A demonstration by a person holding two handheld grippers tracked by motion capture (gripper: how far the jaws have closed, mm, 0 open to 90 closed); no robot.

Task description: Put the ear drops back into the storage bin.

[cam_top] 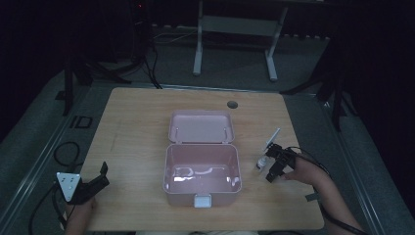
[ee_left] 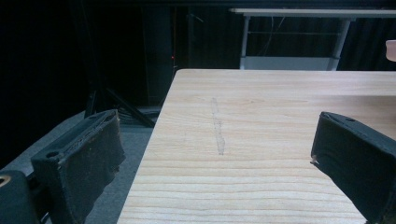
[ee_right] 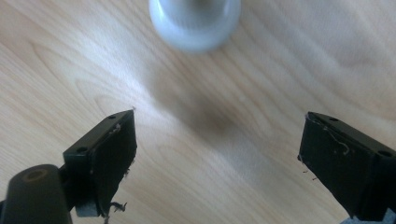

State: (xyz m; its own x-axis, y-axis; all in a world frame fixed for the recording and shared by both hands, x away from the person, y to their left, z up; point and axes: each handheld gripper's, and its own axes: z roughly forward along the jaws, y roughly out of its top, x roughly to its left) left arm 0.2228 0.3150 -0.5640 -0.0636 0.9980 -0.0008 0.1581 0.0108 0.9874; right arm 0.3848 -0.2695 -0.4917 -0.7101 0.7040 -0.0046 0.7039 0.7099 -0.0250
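R gripper (cam_top: pixel 272 166) fingers wide, nr small bottle (ee_right: pixel 195 21) (blurred, top cut off) | L gripper (cam_top: pixel 93 183) fingers wide, empty

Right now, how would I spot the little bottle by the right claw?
Find the open pink box in the middle of the wooden table. Just right of it, beside the right claw, stands a small white bottle, the only upright thing there.

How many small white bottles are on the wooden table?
1. The small white bottle stands right of the open pink plastic box, just ahead of the open right gripper. A thin white stick lies behind it; the gripper may hide more.
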